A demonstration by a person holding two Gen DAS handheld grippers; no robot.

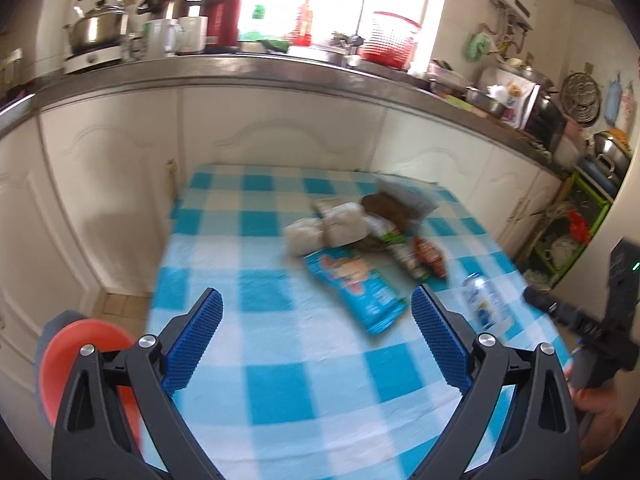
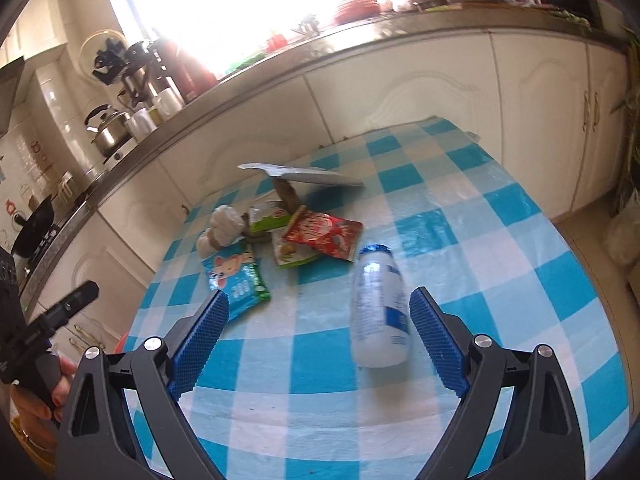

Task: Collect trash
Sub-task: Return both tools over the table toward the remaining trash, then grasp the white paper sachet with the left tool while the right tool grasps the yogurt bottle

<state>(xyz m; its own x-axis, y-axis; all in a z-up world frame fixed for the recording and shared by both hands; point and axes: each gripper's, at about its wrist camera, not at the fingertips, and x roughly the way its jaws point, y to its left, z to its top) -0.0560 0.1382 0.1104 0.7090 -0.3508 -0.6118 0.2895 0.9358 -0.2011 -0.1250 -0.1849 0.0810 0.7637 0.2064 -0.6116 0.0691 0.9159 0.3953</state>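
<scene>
Past the tabletop's (image 1: 280, 360) left edge sits a red bin (image 1: 80, 360), low beside the left tongs (image 1: 316, 334), probably there to take the litter. The left tongs hang spread and empty over the near checked cloth. Further in lies the trash heap: crumpled white tissues (image 2: 224, 226), a blue cartoon snack packet (image 2: 236, 276), green and red wrappers (image 2: 320, 234), and a silver pouch (image 2: 300, 174) propped at the far side. To the right, apart from the heap, a white bottle (image 2: 378, 308) lies on its side, just beside the right pad of the right tongs (image 2: 318, 334), also spread and empty, seemingly lined up to take it first.
</scene>
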